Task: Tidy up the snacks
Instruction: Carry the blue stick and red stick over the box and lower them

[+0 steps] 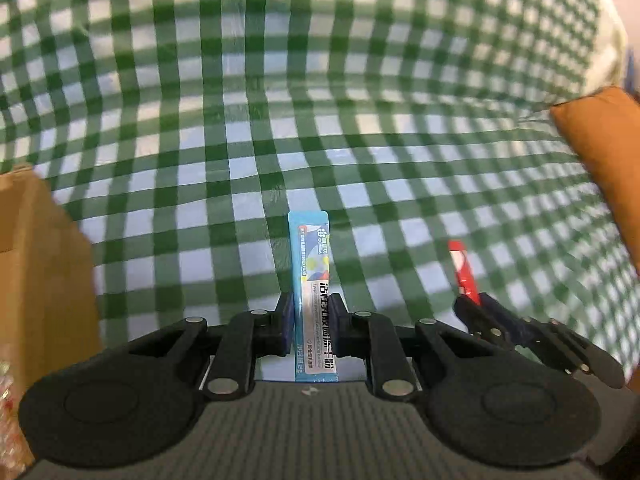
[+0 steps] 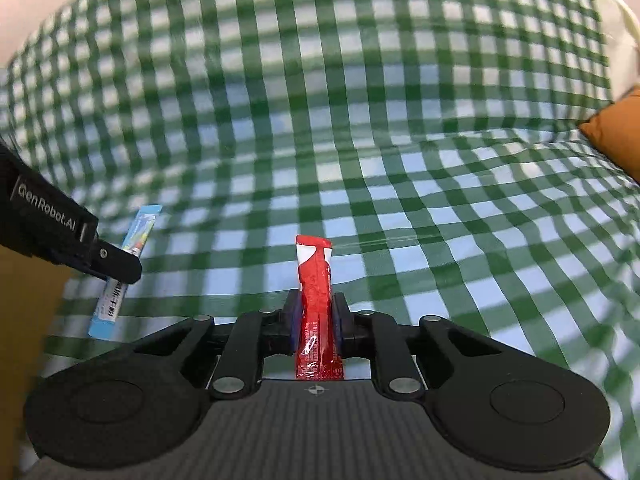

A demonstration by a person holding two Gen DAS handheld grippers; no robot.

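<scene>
My left gripper (image 1: 313, 320) is shut on a long blue stick packet (image 1: 310, 264) that stands upright between its pads, above the green checked cloth (image 1: 280, 120). In the same view the right gripper (image 1: 474, 306) shows at the lower right, pinching a red stick packet (image 1: 464, 270). In the right wrist view my right gripper (image 2: 315, 316) is shut on that red stick packet (image 2: 316, 280), which points up and away. At the left there, the left gripper (image 2: 120, 270) holds the blue stick packet (image 2: 138, 232) tilted over the cloth.
A brown cardboard box (image 1: 36, 272) stands at the left edge of the left wrist view, with clear crinkly wrappers (image 1: 8, 400) below it. An orange cushion (image 1: 608, 152) lies at the right on the checked cloth (image 2: 360, 120); the orange cushion (image 2: 616, 136) also shows in the right wrist view.
</scene>
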